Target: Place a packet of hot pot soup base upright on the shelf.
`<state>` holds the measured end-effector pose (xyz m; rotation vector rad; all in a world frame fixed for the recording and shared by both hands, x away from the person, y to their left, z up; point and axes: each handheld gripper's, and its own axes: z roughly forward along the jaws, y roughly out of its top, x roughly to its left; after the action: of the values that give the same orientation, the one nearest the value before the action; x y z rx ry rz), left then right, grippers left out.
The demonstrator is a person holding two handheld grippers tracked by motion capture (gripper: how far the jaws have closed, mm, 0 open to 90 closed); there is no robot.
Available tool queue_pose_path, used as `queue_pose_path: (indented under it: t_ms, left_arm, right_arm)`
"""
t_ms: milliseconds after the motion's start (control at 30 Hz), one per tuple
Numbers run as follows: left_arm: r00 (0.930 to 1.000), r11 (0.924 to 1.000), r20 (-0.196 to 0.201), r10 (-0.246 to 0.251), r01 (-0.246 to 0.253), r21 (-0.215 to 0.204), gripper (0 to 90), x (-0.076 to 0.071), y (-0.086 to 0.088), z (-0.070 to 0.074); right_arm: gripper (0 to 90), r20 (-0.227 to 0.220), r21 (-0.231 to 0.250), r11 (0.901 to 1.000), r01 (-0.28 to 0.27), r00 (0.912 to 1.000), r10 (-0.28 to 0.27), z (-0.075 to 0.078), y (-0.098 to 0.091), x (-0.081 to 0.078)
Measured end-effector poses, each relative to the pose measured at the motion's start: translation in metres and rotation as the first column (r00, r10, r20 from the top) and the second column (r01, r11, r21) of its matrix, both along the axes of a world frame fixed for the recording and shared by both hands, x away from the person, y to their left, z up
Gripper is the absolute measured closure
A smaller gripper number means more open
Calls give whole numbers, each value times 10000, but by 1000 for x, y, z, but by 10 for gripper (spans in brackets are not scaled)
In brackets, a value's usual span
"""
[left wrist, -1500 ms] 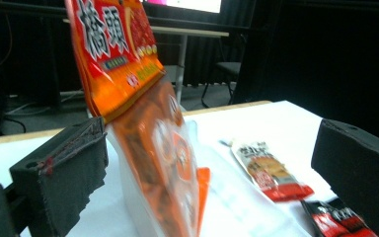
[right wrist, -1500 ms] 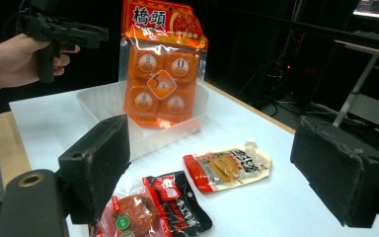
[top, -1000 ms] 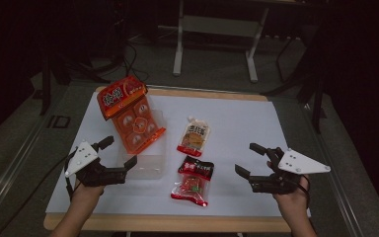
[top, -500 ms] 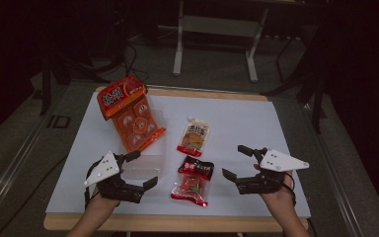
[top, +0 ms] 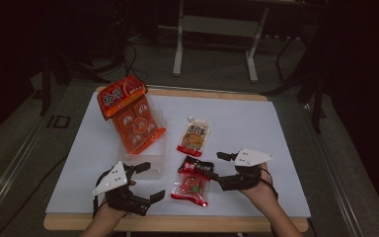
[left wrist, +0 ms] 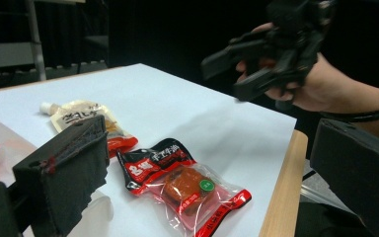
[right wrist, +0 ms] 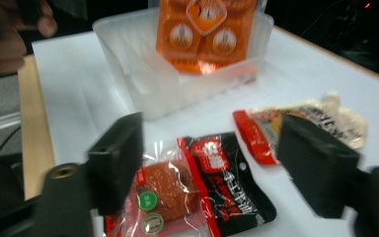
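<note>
Fingers of right gripper: apart, just been closing, straddling red-and-black clear plastic snack packet near counter's front edge, not pressing it. Left gripper: fingers apart, empty, beside it.

We see a dim room with light falling only on the white table; the right gripper view is blurred, its near jaws soft.

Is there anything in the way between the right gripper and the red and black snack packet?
Nothing visible is. The right gripper, jaws apart and just been closing, sits right beside the red and black snack packet with only bare white table between. The beige pouch lies farther back.
</note>
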<state>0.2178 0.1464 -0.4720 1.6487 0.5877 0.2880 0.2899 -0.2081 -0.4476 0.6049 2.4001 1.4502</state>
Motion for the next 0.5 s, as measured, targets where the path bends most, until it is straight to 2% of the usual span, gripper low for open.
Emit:
queue_pose_path:
  t_ms: [133, 233, 333, 400, 500]
  left_arm:
    - [9999, 9995, 100, -129, 126, 275, 21, -2, -4, -3]
    - [9999, 9993, -64, -159, 161, 347, 20, -1, -5, -6]
    - [9997, 9993, -122, -214, 218, 311, 20, 0, -5, -8]
    - [9986, 9986, -165, -495, 498, 198, 21, 1, -4, -8]
    - [9978, 9976, -129, -656, 659, 221, 20, 1, -5, -9]
  right_arm:
    - [329, -252, -399, 9991, -129, 9996, 119, -18, 5, 11]
    - [330, -603, -670, 9977, -94, 9982, 53, -32, 6, 21]
    - [330, -886, -923, 9957, -73, 9961, -9, -43, 6, 30]
    - [329, -1009, -1143, 9934, 5, 9948, -121, -49, 5, 35]
    - [318, -1248, -1326, 9912, 69, 9919, -236, -57, 4, 42]
